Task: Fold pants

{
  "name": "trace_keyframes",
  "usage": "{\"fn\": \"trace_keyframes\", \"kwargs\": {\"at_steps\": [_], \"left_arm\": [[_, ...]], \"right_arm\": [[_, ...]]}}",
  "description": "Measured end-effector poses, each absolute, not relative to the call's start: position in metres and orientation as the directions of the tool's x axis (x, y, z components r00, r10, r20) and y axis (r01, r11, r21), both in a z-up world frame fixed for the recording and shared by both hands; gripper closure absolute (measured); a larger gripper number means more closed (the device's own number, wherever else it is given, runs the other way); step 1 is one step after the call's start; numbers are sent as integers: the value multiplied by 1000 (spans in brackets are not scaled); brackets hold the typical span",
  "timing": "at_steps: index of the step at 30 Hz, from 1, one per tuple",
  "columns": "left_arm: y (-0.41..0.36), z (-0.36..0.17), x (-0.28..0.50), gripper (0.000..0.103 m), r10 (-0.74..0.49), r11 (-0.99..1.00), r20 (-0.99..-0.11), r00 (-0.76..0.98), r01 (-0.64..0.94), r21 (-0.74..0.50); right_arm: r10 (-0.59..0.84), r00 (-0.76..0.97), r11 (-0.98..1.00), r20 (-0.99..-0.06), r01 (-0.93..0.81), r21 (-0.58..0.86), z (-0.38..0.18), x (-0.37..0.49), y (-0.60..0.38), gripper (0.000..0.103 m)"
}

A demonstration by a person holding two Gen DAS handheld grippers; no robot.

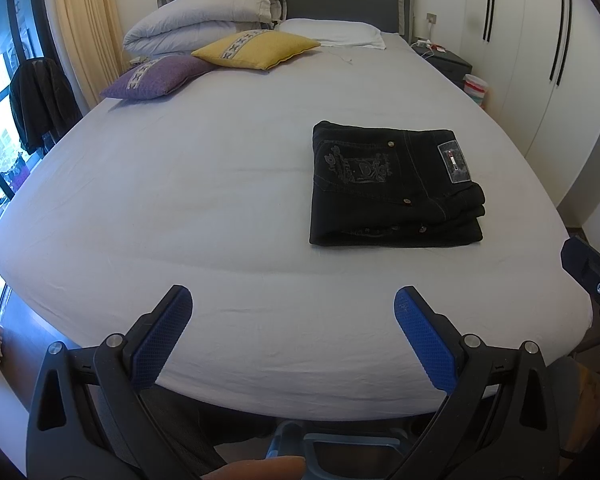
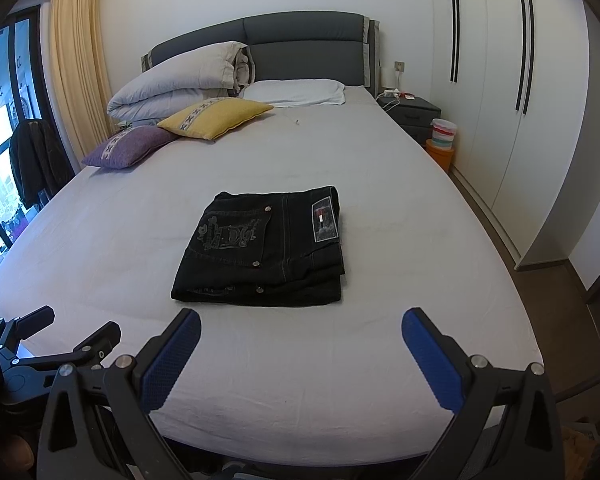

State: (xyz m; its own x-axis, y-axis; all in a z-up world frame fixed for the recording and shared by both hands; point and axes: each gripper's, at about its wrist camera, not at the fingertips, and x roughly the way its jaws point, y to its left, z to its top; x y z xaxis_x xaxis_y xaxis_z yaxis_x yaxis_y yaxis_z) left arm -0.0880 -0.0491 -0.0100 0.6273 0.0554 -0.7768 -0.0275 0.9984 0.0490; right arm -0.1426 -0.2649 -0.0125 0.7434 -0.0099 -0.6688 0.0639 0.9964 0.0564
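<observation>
On the grey bed (image 2: 380,240), toward its near half, the black pants (image 2: 260,248) lie already folded into a thick, squarish stack, pocket embroidery and waistband patch facing up. From the left wrist view the stack sits right of centre; from the right wrist view it is just ahead, slightly left. Both claws hang apart from it over the bed's near edge: the left claw (image 1: 292,336) has its blue pads spread wide with nothing between them, and the right claw (image 2: 300,356) is likewise spread and empty.

The cloth looks like heavy denim, so the stack should be weighty for its size, soft but fairly stiff at the seams, and not slippery on the sheet. Several layers show at the near and right edges, where they splay a little. A pinch there risks catching only the top layers and letting the fold open. The far-left folded edge looks tighter; gripping the whole thickness at two corners, one claw each, seems the safer hold. Cushions (image 2: 216,118) and a duvet (image 2: 180,76) lie far off at the headboard.
</observation>
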Motion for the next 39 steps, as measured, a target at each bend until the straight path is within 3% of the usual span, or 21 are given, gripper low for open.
{"fn": "trace_keyframes", "kwargs": {"at_steps": [39], "left_arm": [[-45,-17,-84,0,45,999,-793,608,-18,43]], "right_arm": [[-3,729,997,-684,53,52,-16,-140,-266,0]]}}
